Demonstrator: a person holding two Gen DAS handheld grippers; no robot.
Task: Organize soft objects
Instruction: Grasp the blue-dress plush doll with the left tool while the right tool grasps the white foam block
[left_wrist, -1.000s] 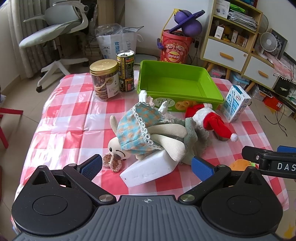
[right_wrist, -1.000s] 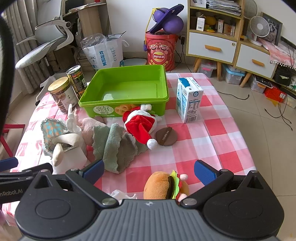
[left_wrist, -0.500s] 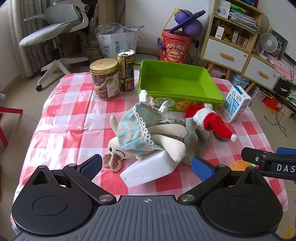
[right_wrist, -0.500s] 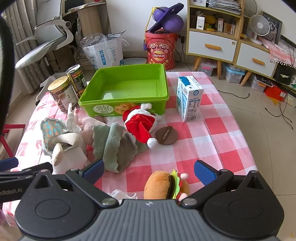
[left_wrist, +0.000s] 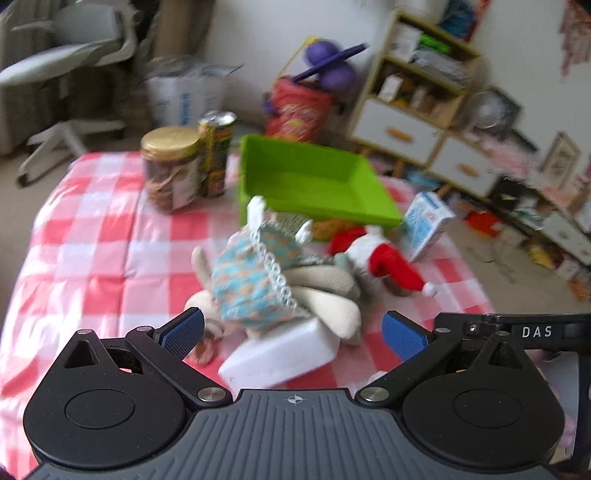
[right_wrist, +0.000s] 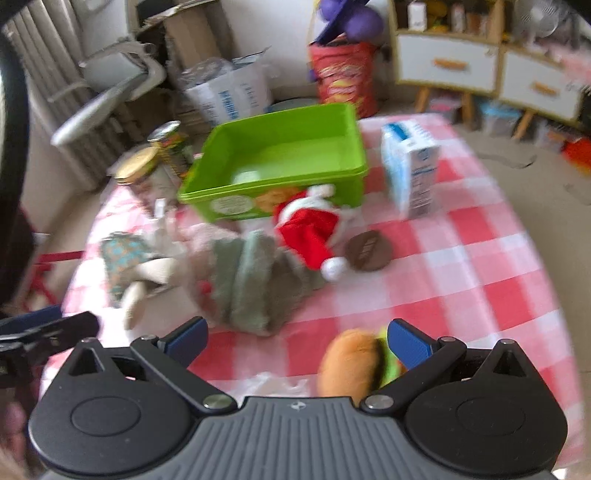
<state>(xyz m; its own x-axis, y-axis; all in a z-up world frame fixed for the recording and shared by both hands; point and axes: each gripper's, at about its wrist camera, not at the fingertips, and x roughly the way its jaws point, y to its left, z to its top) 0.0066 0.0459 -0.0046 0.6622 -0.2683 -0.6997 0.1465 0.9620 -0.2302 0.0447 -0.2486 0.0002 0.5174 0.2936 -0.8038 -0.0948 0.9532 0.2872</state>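
Observation:
A plush rabbit in a blue checked dress (left_wrist: 255, 280) lies on a white block (left_wrist: 280, 350) in the middle of the checked table, just beyond my open, empty left gripper (left_wrist: 293, 332). A grey-green towel (right_wrist: 251, 280) and a red Santa hat (right_wrist: 310, 236) lie in front of the empty green bin (right_wrist: 280, 147). A plush hamburger (right_wrist: 354, 365) sits at the table's near edge, just inside the right fingertip of my open, empty right gripper (right_wrist: 297, 338). Both views are blurred.
A gold-lidded jar (left_wrist: 170, 170) and a can (left_wrist: 216, 155) stand left of the bin. A milk carton (right_wrist: 412, 173) stands right of it, and a brown round disc (right_wrist: 369, 251) lies by the hat. Office chair, shelves and bags surround the table.
Both grippers have started moving and the views have blurred. The right one has shifted leftward and forward, so the hamburger now sits by its right finger. The objects have not moved.

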